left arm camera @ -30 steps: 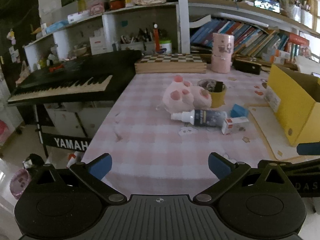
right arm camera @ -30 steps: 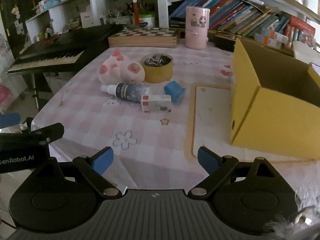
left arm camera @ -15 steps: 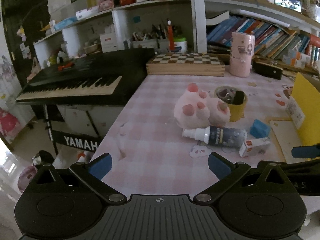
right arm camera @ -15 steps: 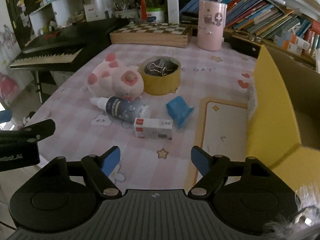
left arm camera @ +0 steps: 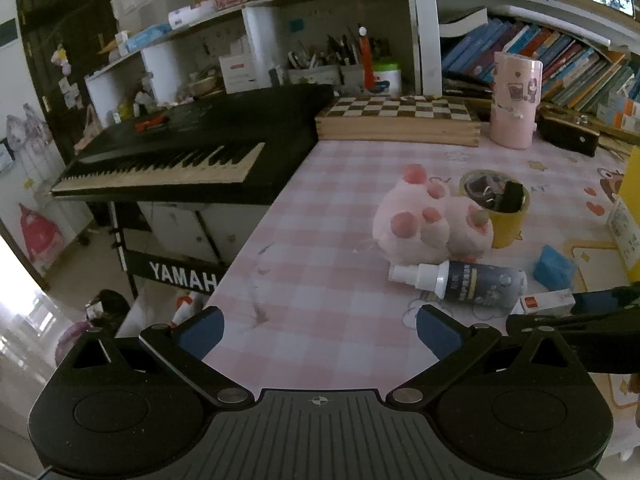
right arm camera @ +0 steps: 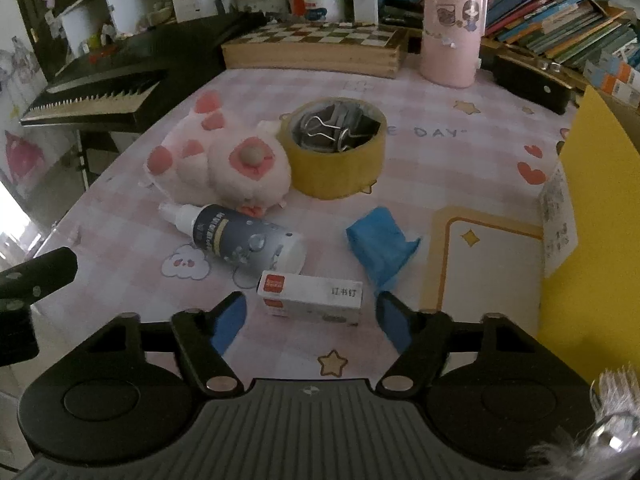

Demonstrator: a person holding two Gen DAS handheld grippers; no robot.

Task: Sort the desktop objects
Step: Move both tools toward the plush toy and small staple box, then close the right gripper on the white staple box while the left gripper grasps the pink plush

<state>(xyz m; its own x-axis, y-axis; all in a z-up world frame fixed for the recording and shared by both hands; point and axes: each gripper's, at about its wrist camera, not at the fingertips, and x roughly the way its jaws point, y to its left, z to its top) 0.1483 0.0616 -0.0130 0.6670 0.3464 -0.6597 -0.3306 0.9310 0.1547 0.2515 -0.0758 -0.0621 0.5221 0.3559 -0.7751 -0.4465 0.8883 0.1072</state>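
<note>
Right gripper (right arm camera: 310, 322) low centre, jaws just narrowed around staple box (right arm camera: 311, 299), pads not yet pressing. Box larger, nearer than a second ago, below spray bottle (right arm camera: 244, 239). Left gripper (left arm camera: 318, 328) wide open, empty, over checked tablecloth (left arm camera: 320, 248).

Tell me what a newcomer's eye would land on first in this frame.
Probably the pink paw-shaped plush mid-table, pressed against a yellow tape roll with binder clips inside. Just in front, the right gripper, its jaws having just been closing, brackets a small white staples box without pressing it yet; a dark spray bottle lies beside it. A yellow cardboard box fills the right edge.
</note>
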